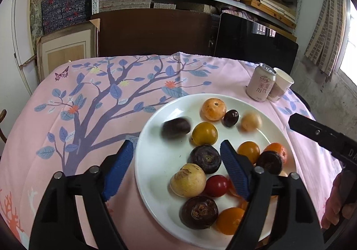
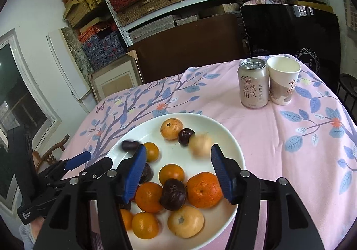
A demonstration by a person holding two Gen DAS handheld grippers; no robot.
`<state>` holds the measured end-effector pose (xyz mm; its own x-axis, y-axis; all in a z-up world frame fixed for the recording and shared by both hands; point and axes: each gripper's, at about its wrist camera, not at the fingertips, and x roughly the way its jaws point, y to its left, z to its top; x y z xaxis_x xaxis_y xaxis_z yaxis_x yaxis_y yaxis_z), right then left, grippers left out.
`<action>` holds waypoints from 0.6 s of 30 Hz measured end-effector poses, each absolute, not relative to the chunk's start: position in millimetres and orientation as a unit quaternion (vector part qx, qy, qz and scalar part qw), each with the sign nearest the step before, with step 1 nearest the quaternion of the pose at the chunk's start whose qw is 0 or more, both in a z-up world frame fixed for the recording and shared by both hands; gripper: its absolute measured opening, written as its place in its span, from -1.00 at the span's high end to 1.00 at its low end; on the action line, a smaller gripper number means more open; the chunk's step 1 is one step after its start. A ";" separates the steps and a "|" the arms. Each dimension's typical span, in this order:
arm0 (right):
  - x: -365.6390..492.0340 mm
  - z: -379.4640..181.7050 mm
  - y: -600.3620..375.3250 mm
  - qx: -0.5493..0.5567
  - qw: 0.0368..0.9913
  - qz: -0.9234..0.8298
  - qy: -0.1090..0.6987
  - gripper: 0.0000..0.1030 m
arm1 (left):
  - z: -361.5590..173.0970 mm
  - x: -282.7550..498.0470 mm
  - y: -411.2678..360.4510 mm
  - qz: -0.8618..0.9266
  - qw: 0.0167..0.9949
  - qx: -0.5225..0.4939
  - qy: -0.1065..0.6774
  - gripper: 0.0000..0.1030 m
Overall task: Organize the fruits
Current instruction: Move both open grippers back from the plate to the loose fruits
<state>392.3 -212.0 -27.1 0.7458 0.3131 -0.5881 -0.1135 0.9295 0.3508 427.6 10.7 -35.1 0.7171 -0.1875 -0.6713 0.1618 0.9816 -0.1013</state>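
A white plate (image 1: pixel 156 156) (image 2: pixel 225 138) holds several fruits: orange tangerines (image 2: pixel 204 189), dark purple fruits (image 1: pixel 205 158) (image 2: pixel 173 194), pale yellow fruits (image 1: pixel 187 179) and a red tomato (image 1: pixel 216 185). A dark fruit (image 1: pixel 176 128) (image 2: pixel 130 145) and a pale fruit (image 1: pixel 251 121) (image 2: pixel 200 145) are blurred as if rolling. My left gripper (image 1: pixel 176 156) is open and empty over the plate's left part. My right gripper (image 2: pixel 178 165) is open and empty above the plate's middle.
A pink drink can (image 1: pixel 261 85) (image 2: pixel 253 83) and a paper cup (image 1: pixel 280 85) (image 2: pixel 282 80) stand at the far right on the pink tree-patterned tablecloth (image 1: pixel 89 116). Dark chairs and shelves of boxes stand behind the table.
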 end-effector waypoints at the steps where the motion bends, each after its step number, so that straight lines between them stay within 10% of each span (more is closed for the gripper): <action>1: 389.1 -25.4 -211.8 0.147 0.923 0.116 0.336 -0.22 | -33.6 425.8 10.4 -0.094 0.927 -0.016 0.363 -0.51; 18: 301.9 -40.7 -249.5 0.177 0.922 0.093 0.331 -0.32 | -41.1 320.0 7.5 -0.097 0.925 0.009 0.367 -0.69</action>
